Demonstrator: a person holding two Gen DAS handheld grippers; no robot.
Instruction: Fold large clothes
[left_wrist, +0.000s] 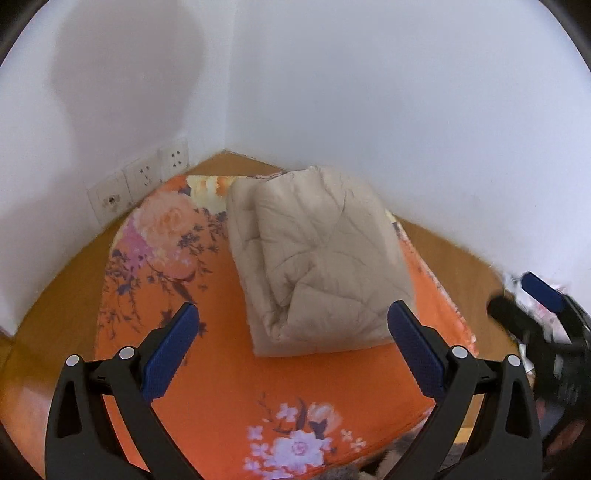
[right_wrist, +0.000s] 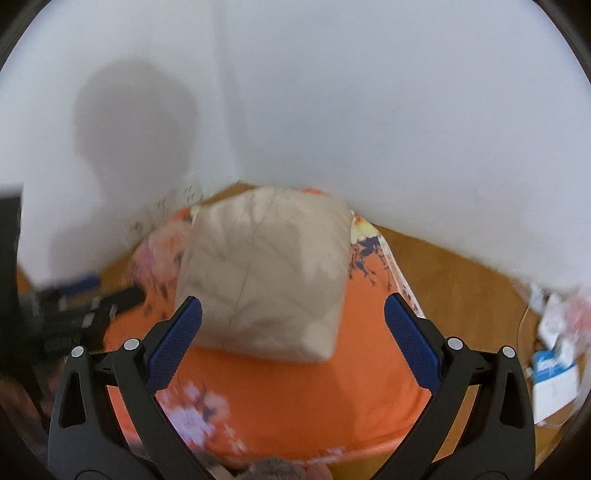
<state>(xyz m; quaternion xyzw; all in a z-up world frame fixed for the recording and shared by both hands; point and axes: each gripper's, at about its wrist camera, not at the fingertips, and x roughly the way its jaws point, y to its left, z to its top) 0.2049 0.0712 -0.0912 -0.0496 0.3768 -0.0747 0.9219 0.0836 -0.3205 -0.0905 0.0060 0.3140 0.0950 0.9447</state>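
Resting folded on the orange floral sheet (left_wrist: 332, 387), the beige quilted garment (left_wrist: 317, 258) sits at twelve o'clock from both wide-open, empty grippers, left gripper (left_wrist: 291, 325) and right gripper (right_wrist: 293, 317); no writing is legible.

Right wrist view motion-blurred: wall sockets (right_wrist: 177, 201) smeared, left gripper (right_wrist: 92, 295) only dark streak, jaw state unreadable. Packets (right_wrist: 554, 354) at right edge blurred, print illegible. Grey furry thing (right_wrist: 273, 469) cut by bottom edge, unidentifiable. Far side of folded quilt (left_wrist: 317, 254) hidden.
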